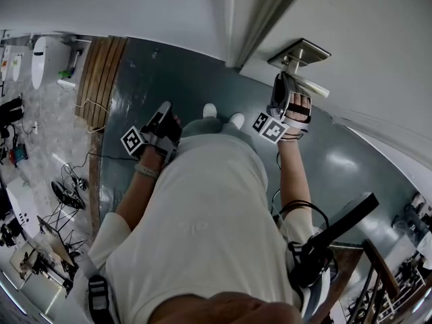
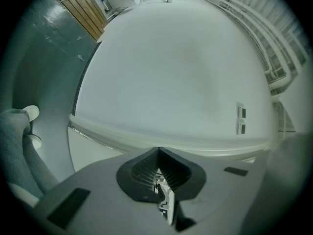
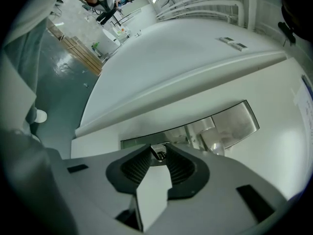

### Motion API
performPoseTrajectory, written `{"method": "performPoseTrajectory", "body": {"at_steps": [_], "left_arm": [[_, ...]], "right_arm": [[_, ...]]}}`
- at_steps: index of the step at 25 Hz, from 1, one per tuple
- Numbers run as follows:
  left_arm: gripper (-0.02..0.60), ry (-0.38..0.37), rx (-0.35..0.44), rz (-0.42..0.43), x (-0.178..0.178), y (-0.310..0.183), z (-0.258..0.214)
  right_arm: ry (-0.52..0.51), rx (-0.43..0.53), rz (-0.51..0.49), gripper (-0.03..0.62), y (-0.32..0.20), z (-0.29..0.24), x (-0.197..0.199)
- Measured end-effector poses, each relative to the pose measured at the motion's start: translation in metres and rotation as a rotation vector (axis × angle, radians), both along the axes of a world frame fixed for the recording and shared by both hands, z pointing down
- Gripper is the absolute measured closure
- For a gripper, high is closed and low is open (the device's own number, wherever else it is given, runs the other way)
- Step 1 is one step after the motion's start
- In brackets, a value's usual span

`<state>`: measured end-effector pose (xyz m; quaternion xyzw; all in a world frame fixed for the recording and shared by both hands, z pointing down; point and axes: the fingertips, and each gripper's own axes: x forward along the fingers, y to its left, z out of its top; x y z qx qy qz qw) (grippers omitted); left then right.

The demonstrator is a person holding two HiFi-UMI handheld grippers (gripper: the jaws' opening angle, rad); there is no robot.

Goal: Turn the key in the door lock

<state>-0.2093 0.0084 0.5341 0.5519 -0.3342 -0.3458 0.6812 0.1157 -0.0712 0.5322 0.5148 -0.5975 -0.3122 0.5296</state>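
A silver lock plate [image 1: 302,51] with a lever handle [image 1: 312,86] sits on the white door [image 1: 378,52]. My right gripper [image 1: 281,92] is pressed up against it, just below the plate. In the right gripper view the plate [image 3: 195,131] fills the middle, and the right gripper [image 3: 159,150] is shut on a small metal key [image 3: 159,154] at the plate's lower edge. The left gripper [image 1: 162,117] hangs low at the person's side, away from the door. In its own view the left gripper [image 2: 158,153] has its jaws together with nothing held, facing a white wall [image 2: 171,72].
The door frame [image 1: 233,19] stands left of the lock. White shoes [image 1: 223,115] rest on the grey-green floor [image 1: 169,73]. A wooden board [image 1: 100,79] lies at the left, with cables and gear beyond it. A wooden railing [image 1: 378,268] is at the lower right.
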Motion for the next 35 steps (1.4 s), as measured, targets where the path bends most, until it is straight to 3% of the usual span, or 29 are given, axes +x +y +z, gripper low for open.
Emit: {"method": "performPoseTrajectory", "body": {"at_steps": [3,8,14,27,29,32,35], "left_arm": [[0.574,-0.002,0.0,-0.002,-0.002,0.002,0.001],[0.574,-0.003,0.002,-0.002,0.0,0.001,-0.001],[0.574,-0.009,0.006,0.0,0.001,0.001,-0.001],[0.574,-0.009,0.003,0.008,0.005,-0.001,-0.002],[0.574,-0.005,0.004,0.008,0.006,-0.002,-0.002],[0.574,-0.003,0.005,0.013,0.007,-0.003,-0.003],[0.574,-0.002,0.006,0.017,0.008,-0.003,-0.003]], "right_arm": [[-0.074,0.003,0.031,0.505,0.002,-0.003,-0.002],[-0.322,-0.013,0.095,0.494,0.0,-0.008,-0.001],[-0.531,0.001,0.136,0.493,0.0,-0.012,0.0],[-0.944,0.003,0.152,0.49,-0.001,-0.017,0.006],[-0.829,-0.006,0.153,0.488,-0.001,-0.016,0.006],[-0.46,-0.018,0.093,0.482,-0.001,-0.012,0.0],[-0.24,-0.044,0.015,0.479,0.0,-0.007,-0.002]]}}
